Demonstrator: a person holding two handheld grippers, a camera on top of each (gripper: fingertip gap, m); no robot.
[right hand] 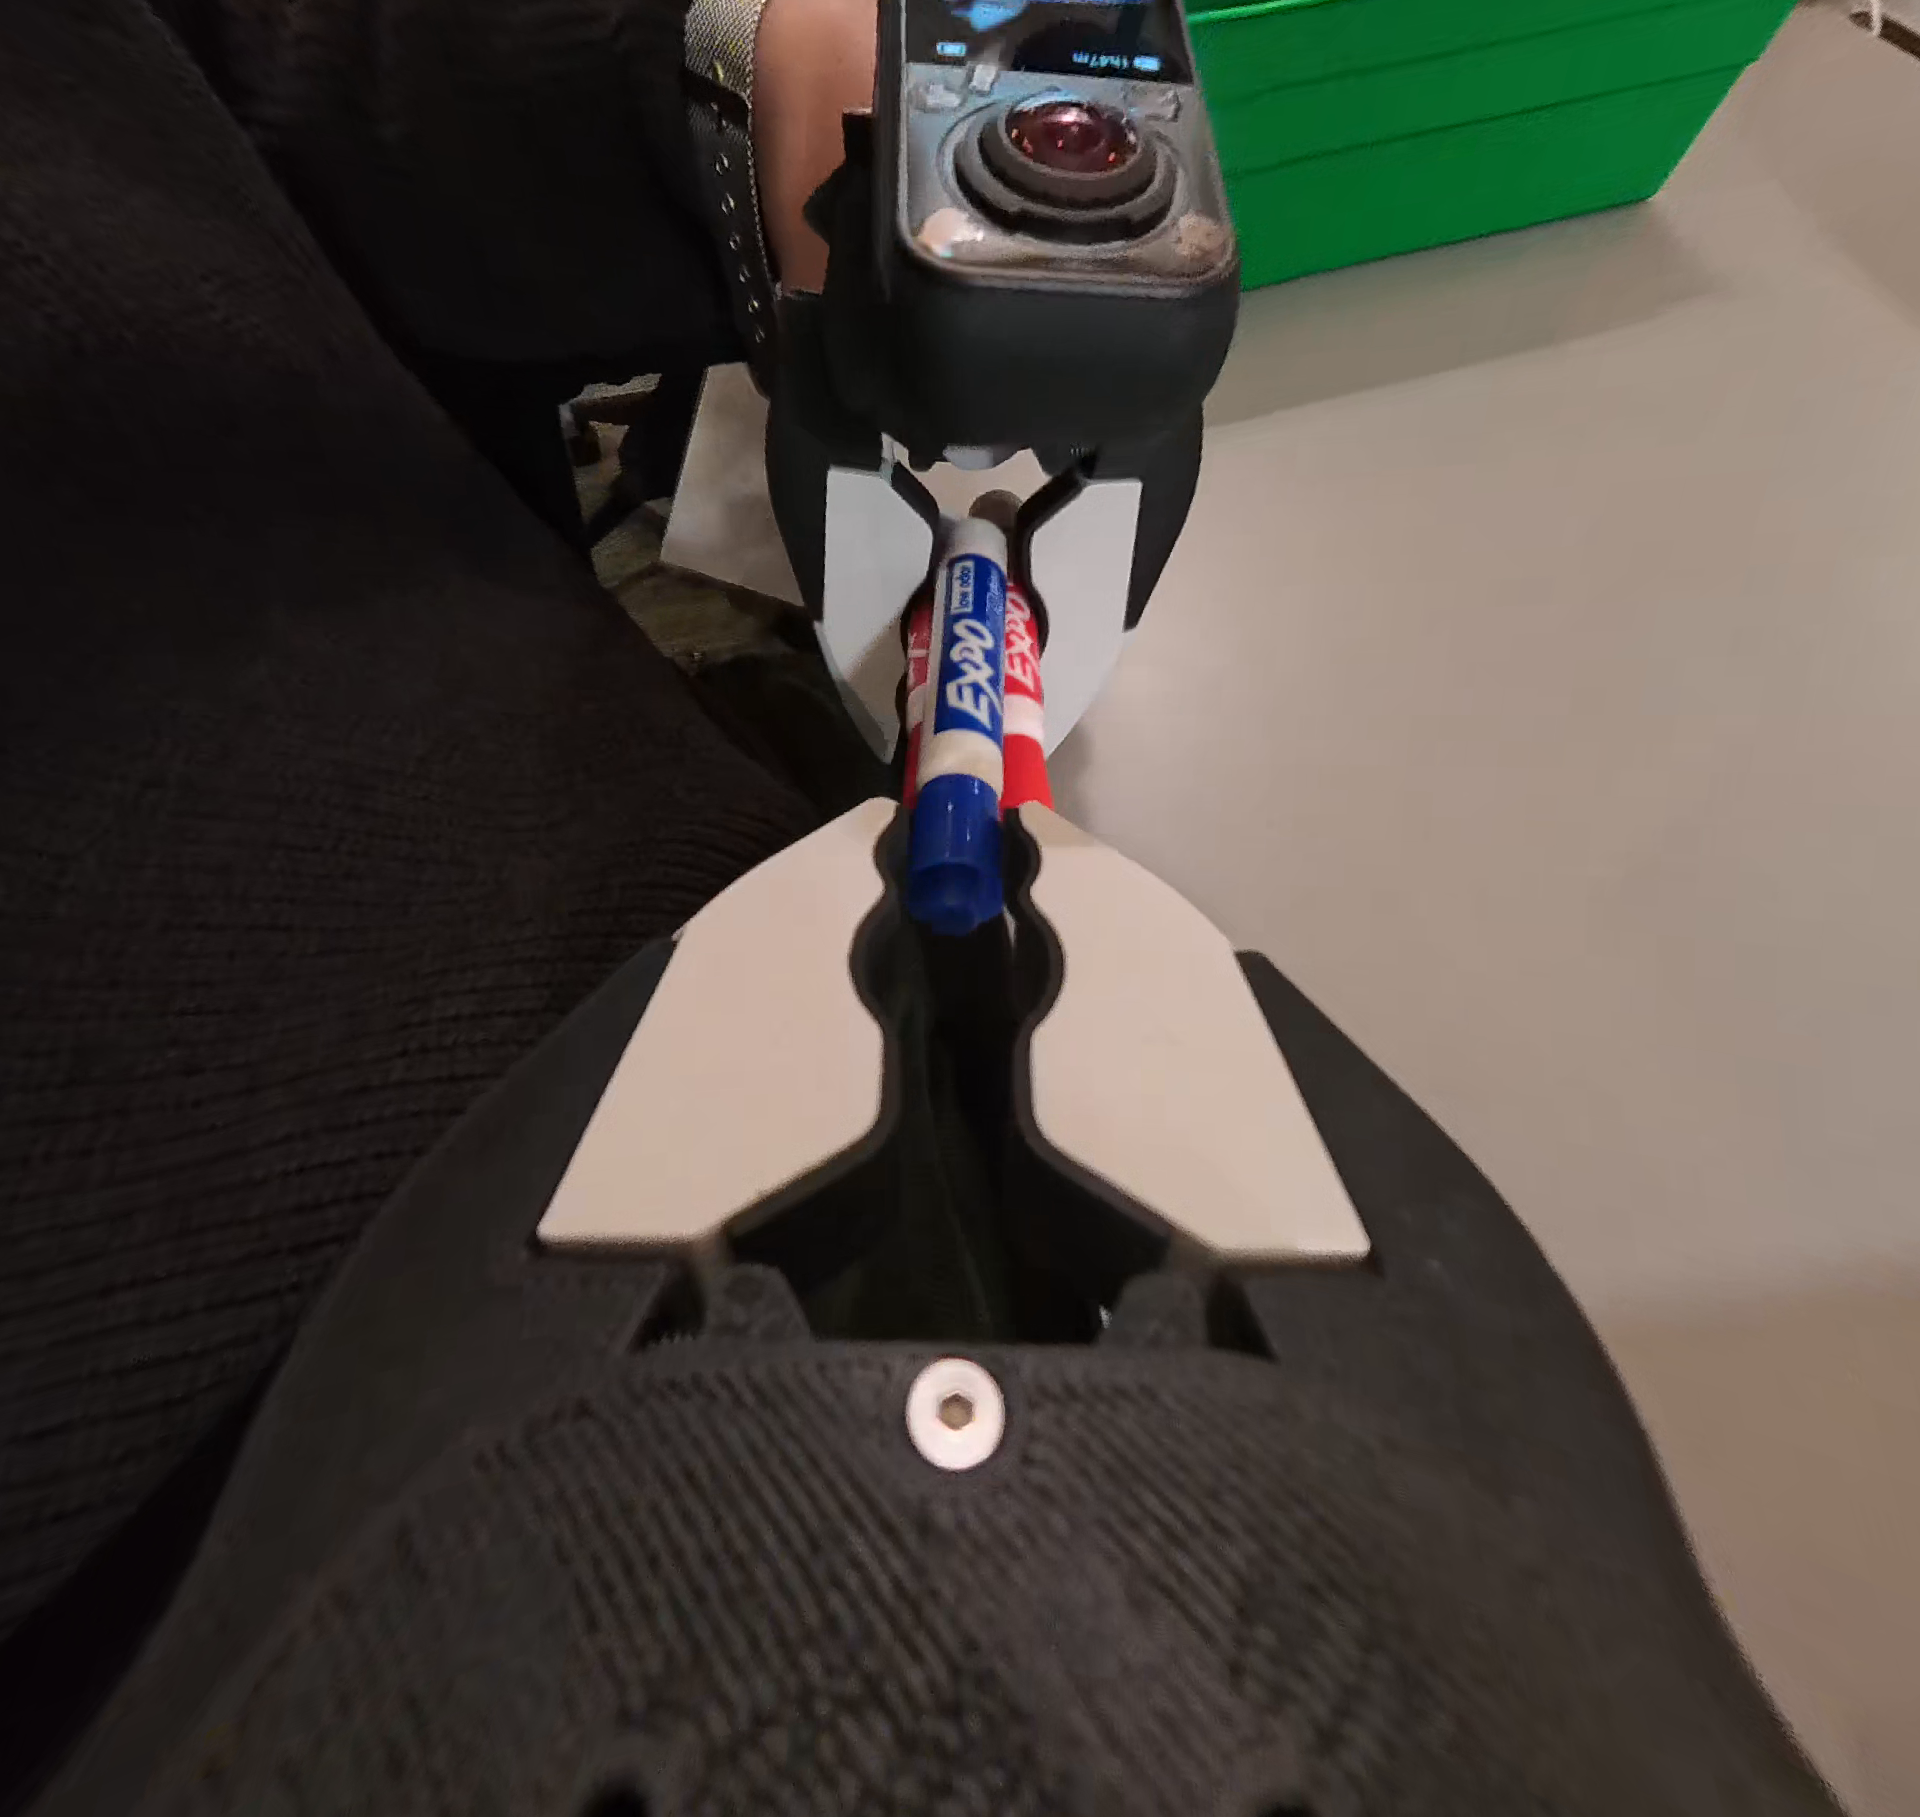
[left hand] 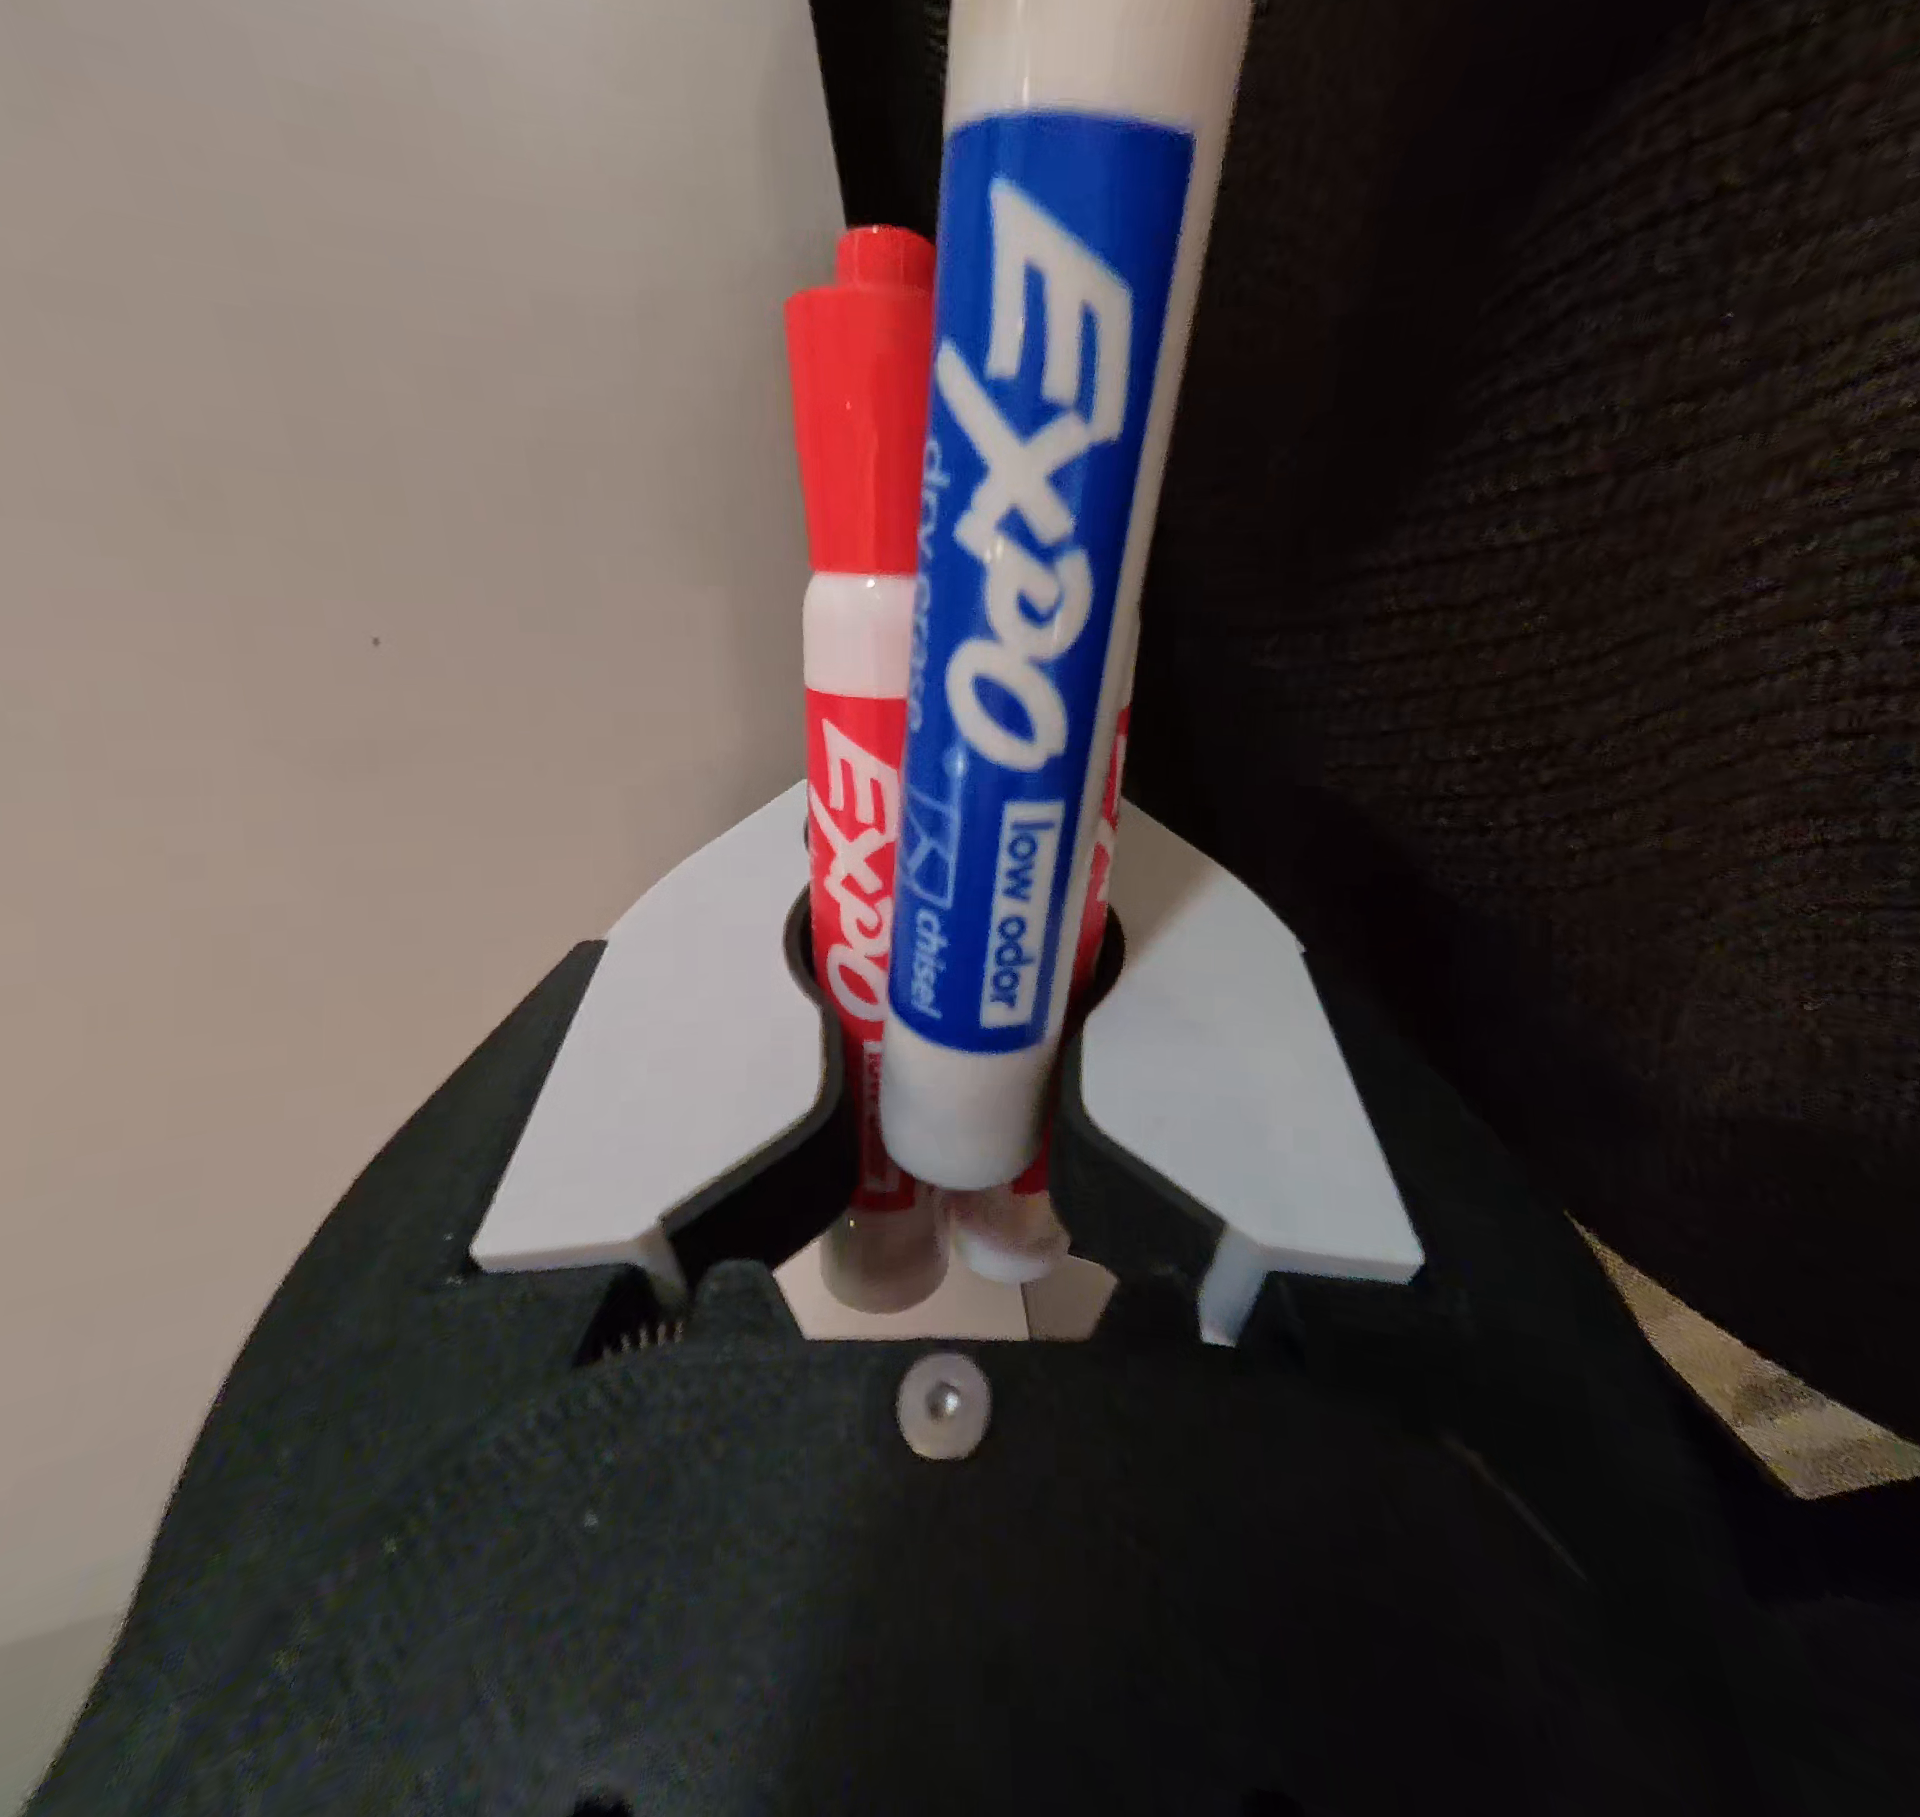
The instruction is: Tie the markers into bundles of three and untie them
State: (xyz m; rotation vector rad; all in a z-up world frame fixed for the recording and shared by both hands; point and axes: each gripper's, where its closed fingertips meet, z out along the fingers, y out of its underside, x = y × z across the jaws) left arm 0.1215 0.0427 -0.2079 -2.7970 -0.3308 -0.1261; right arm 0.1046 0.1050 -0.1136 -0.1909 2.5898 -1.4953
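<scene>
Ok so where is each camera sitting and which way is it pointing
Left wrist view: on the left claw, looking along its fingers at the blue-labelled white marker and red-capped markers it grips.
Right wrist view: on the right claw, facing the left claw, a green plastic bin behind.
Shared: the same marker bundle and black knit sleeve.

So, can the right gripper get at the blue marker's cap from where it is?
Probably yes: the blue cap lies between the right gripper's fingertips, nothing in the way. The left gripper clamps that marker's other end beside red markers. Whether the right has closed is unclear.
</scene>
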